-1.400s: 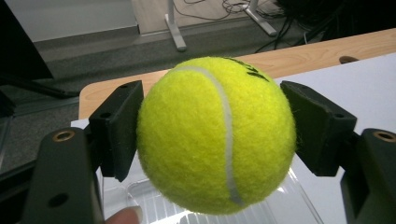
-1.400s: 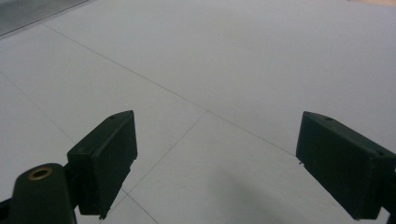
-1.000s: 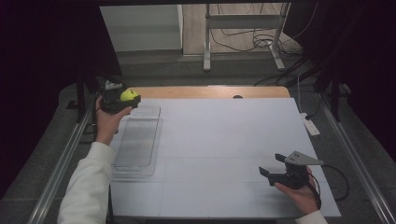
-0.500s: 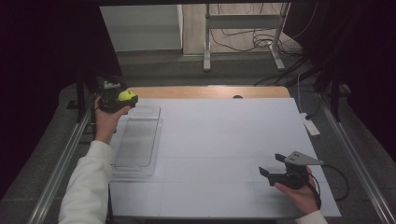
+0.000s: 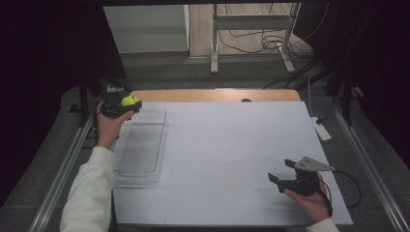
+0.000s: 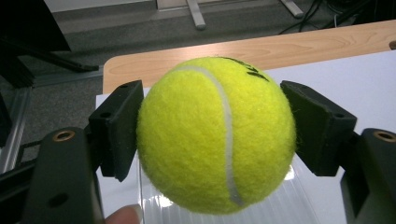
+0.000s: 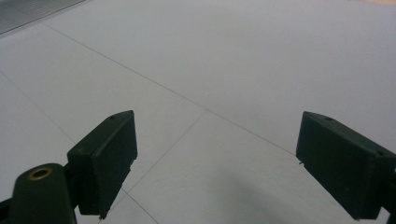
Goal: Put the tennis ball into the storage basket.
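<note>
The ball (image 6: 215, 134) is sitting between the two jaws of the left gripper (image 6: 215, 135), and both pads are pressing against its sides, so this gripper is clamping the ball. In the left gripper view the ball's white seam is running top to bottom across its face, and dark print is showing near its top edge. A fingertip (image 6: 123, 215) is entering at the bottom edge, just below the ball.

In the high view the ball (image 5: 129, 101) is appearing as a small yellow spot at the tip of the left gripper (image 5: 126, 103), which the left hand (image 5: 109, 126) is holding above the far end of the tray (image 5: 142, 147). The seam and print are too small to read there. Below the ball, the left gripper view is showing a ribbed clear surface, part of the tray (image 6: 280, 205); beyond the jaws it is showing the white sheet (image 6: 345, 79) and the wooden table edge (image 6: 280, 46).

The right gripper (image 5: 283, 178) is lying well apart from the ball, at the near right of the sheet (image 5: 232, 145), held by the right hand (image 5: 309, 198). In the right gripper view its jaws (image 7: 212, 163) are standing wide apart with nothing between them; only the sheet (image 7: 224, 70), crossed by thin lines, is lying ahead. The high view is showing its grey plate (image 5: 312, 164) and trailing cable (image 5: 350, 188).
</note>
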Tool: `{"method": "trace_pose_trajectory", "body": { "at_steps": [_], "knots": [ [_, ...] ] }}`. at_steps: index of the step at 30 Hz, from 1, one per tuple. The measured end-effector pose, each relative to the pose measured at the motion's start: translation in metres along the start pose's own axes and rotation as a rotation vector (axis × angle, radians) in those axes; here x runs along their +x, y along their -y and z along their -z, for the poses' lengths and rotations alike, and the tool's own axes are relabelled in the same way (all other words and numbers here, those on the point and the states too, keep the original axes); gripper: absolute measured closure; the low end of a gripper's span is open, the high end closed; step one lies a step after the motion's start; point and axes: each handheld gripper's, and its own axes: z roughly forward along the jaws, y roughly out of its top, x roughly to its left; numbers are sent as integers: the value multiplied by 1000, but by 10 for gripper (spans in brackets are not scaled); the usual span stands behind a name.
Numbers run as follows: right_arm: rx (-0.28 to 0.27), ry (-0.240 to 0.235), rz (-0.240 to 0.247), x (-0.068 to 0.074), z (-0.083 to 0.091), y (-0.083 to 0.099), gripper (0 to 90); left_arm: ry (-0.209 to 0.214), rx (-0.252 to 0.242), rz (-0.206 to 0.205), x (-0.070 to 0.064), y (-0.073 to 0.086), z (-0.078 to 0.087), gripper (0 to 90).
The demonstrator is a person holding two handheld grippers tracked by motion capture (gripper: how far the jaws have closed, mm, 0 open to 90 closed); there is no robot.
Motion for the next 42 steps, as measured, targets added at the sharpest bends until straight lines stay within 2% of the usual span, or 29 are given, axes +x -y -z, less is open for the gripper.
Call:
{"method": "trace_pose_trajectory", "body": {
  "at_steps": [6, 19, 32, 34, 40, 42],
  "knots": [
    [1, 2, 1, 0, 0, 0, 130, 7, 6, 3, 1, 2, -1, 264],
    [2, 2, 0, 0, 0, 0, 130, 23, 52, -5, 1, 10, -8, 264],
    [2, 2, 0, 0, -1, 0, 130, 34, 98, -21, -2, 13, -13, 264],
    [2, 2, -1, 0, -1, 0, 130, 33, 109, -33, -2, 14, -15, 264],
    [2, 2, -1, 0, -1, 0, 130, 38, 134, -32, -3, 15, -18, 264],
    [2, 2, -1, 0, -1, 0, 130, 35, 145, -44, -3, 16, -20, 264]
  ]
}}
